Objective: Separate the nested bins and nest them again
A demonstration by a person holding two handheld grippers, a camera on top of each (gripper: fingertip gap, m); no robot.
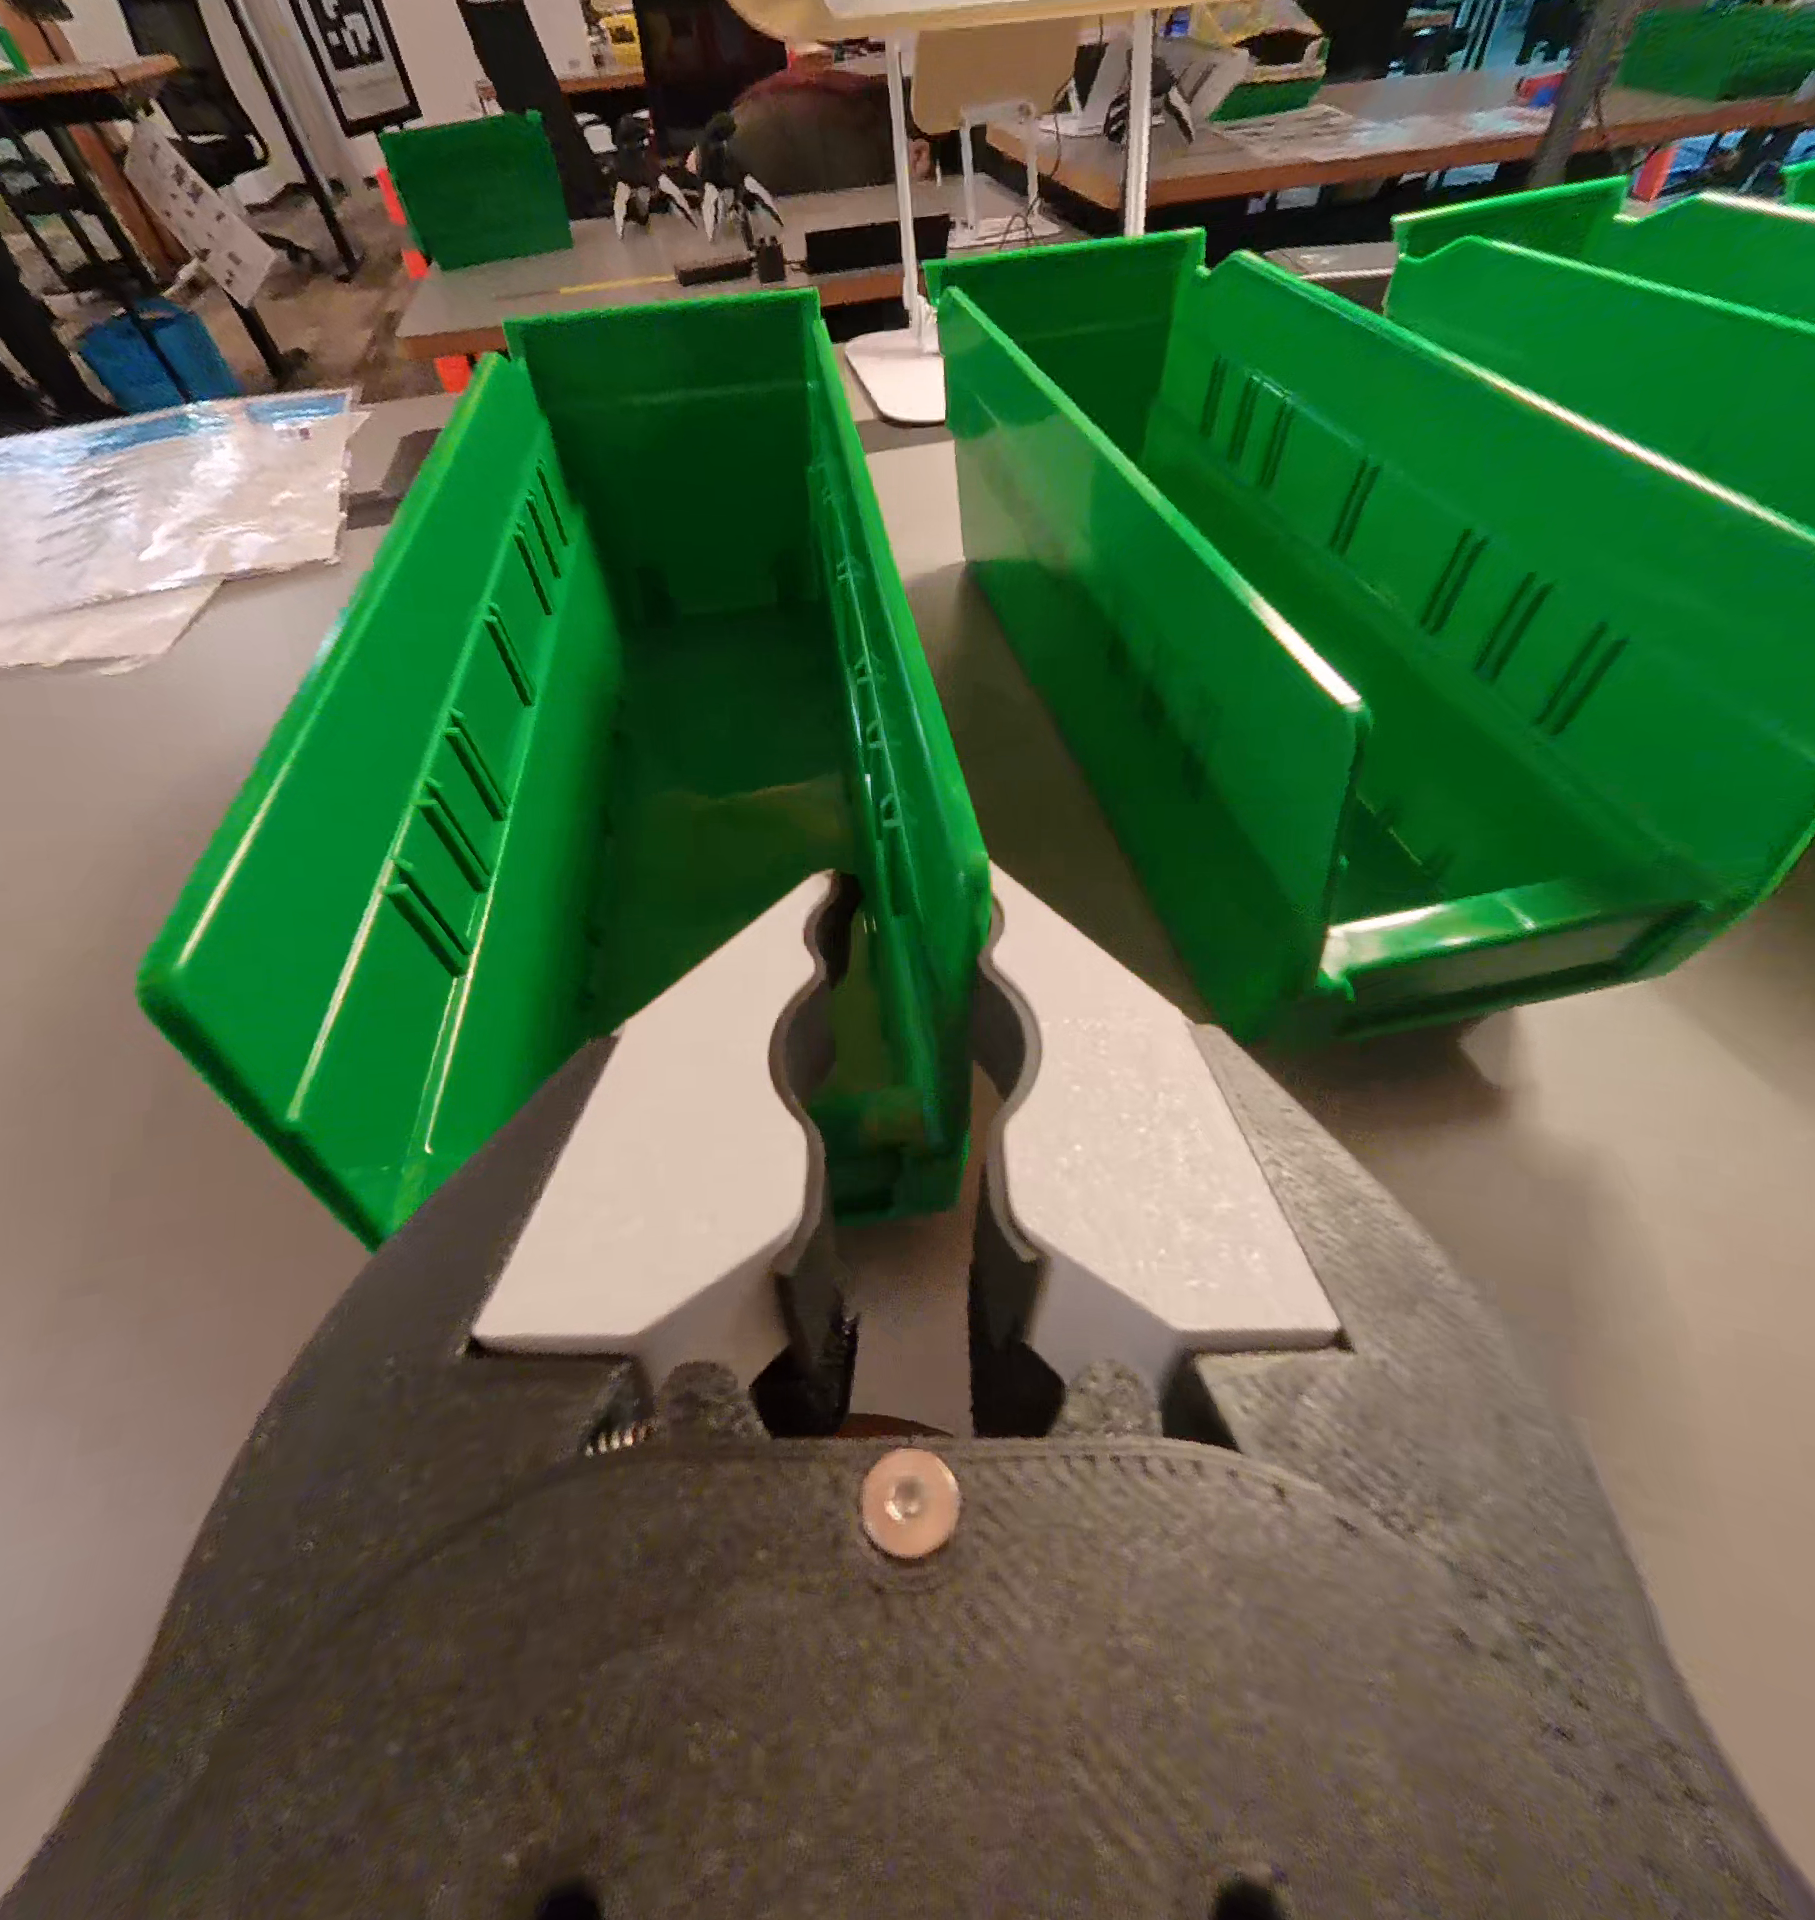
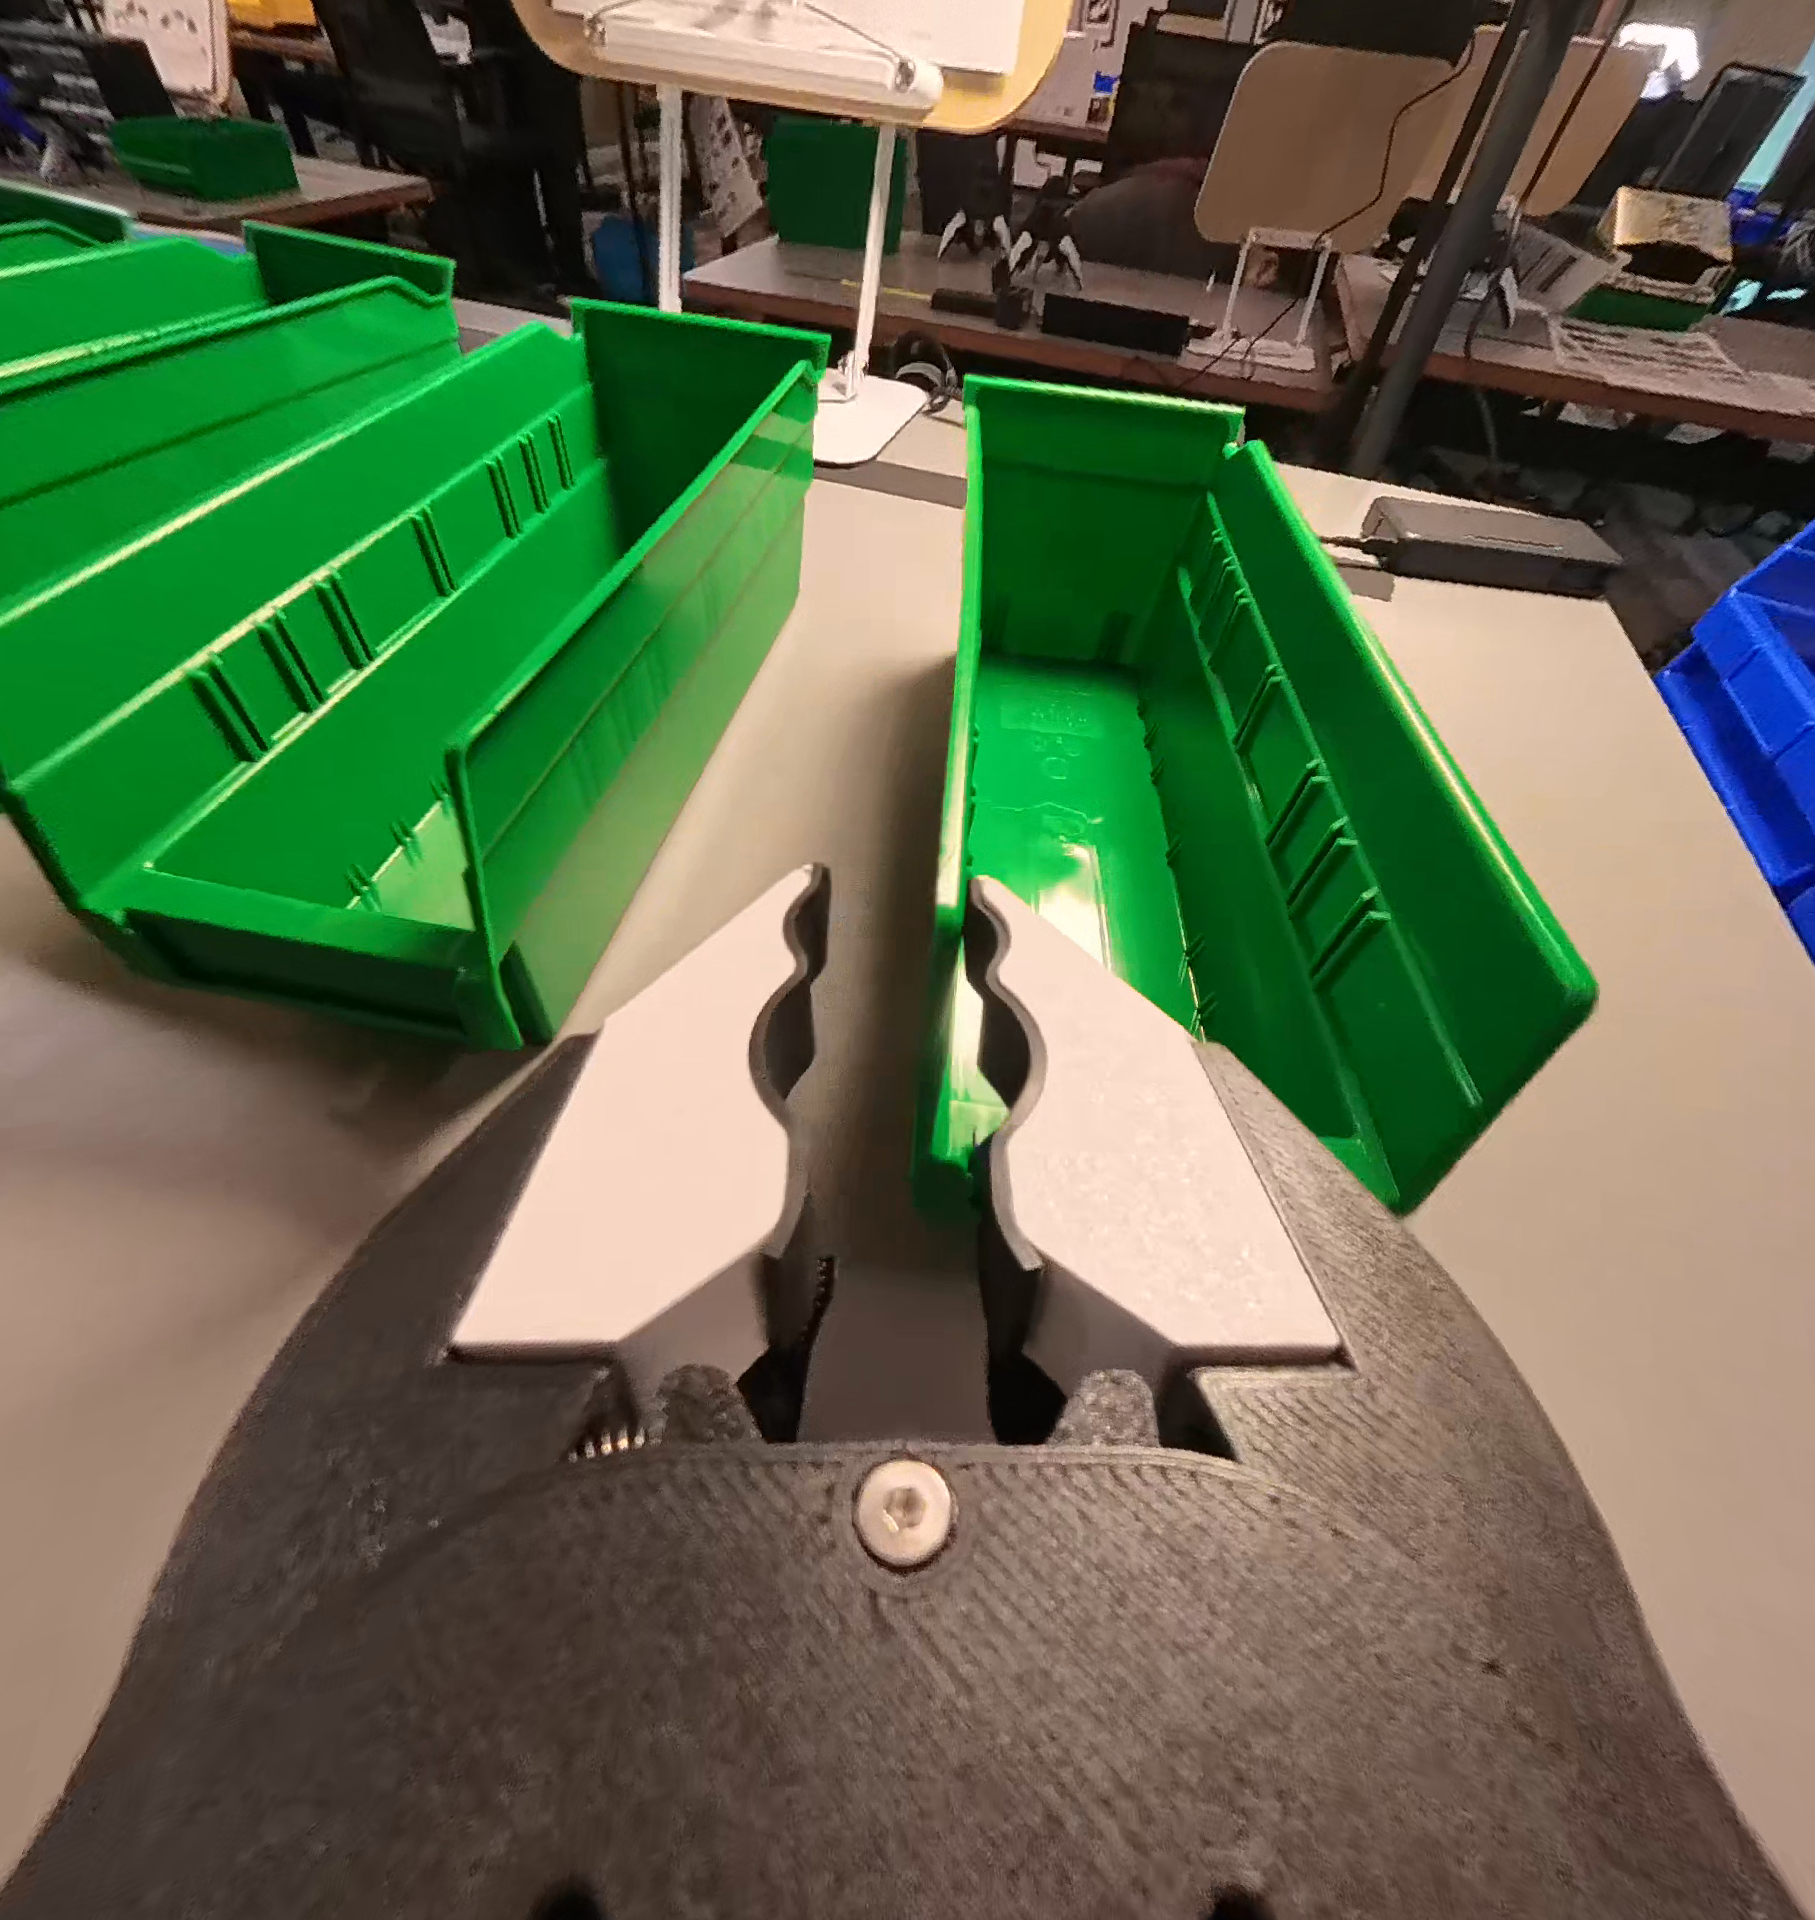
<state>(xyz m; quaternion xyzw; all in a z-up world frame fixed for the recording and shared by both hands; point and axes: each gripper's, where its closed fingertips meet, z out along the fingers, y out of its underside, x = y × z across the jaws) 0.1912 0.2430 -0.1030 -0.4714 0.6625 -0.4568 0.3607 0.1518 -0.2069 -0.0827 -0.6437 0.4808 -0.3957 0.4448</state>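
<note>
In the left wrist view my left gripper is shut on the right side wall of a long green bin, near its front end. That bin is tilted over to the left. A second green bin stands on the table just to its right. In the right wrist view my right gripper is open and straddles the left wall of a green bin. Its right finger is inside the bin against the wall, and its left finger is outside with a gap. Another green bin stands to the left.
More green bins stand at the far right in the left wrist view and at the far left in the right wrist view. Blue bins sit at the right table edge. A white lamp base stands behind. Silver bags lie left. About 45 centimetres separates my left fingertips from my right.
</note>
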